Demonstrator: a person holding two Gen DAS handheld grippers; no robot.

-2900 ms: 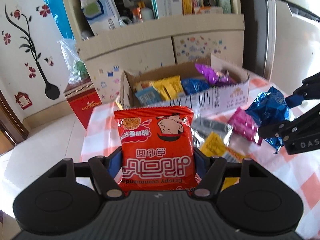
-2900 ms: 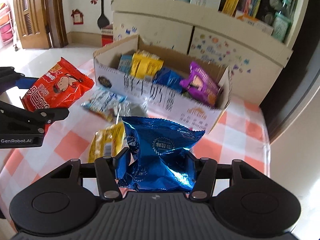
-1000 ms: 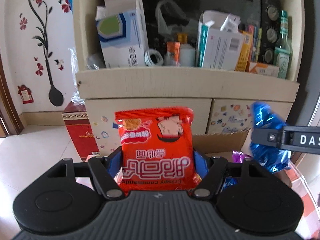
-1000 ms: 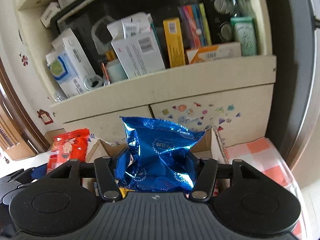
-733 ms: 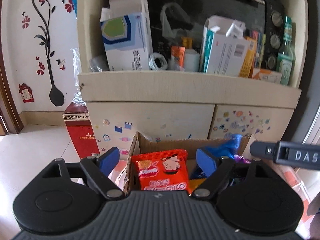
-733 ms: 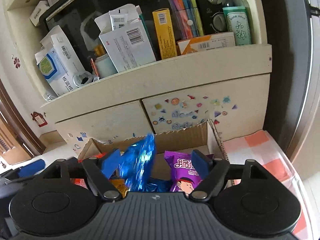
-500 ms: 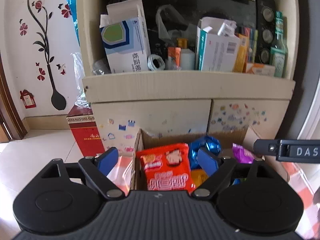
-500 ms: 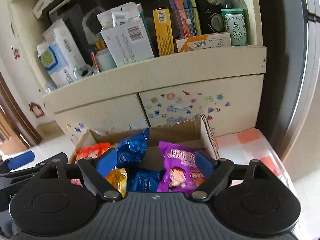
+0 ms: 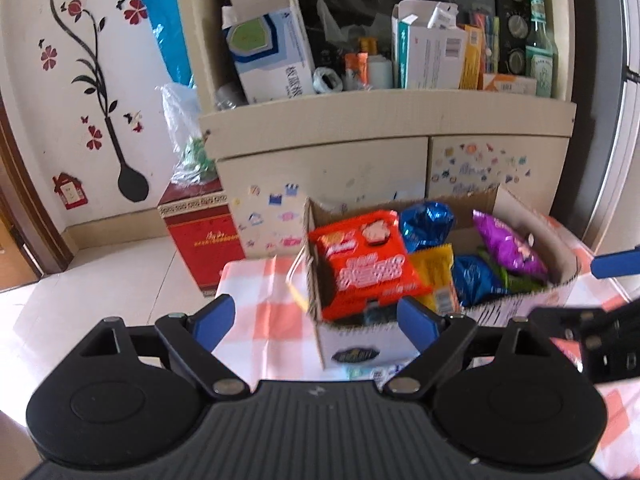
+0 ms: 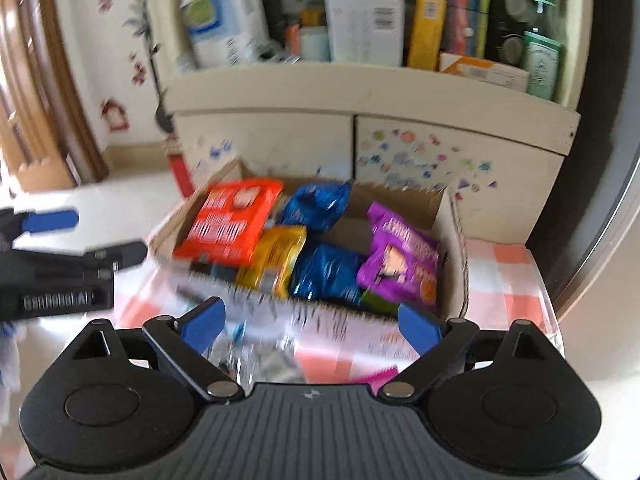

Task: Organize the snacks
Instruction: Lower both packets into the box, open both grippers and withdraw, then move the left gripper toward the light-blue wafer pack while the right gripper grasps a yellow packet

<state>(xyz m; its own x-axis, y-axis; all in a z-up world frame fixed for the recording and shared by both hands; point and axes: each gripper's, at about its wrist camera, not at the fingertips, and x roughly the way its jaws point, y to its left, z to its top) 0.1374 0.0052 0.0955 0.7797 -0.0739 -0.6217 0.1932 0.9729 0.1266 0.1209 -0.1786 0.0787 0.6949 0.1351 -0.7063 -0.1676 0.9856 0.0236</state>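
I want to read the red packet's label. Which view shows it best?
The left wrist view: the red packet lies sharp and near, on top at the box's left end. The right wrist view shows the same packet, but motion-blurred, its print unreadable.

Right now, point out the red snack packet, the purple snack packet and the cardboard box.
red snack packet [image 9: 366, 262]: left wrist view, middle of its printed front.
purple snack packet [image 9: 510, 246]: left wrist view, centre of the bag.
cardboard box [image 9: 360, 354]: left wrist view, near outer wall by the logo.
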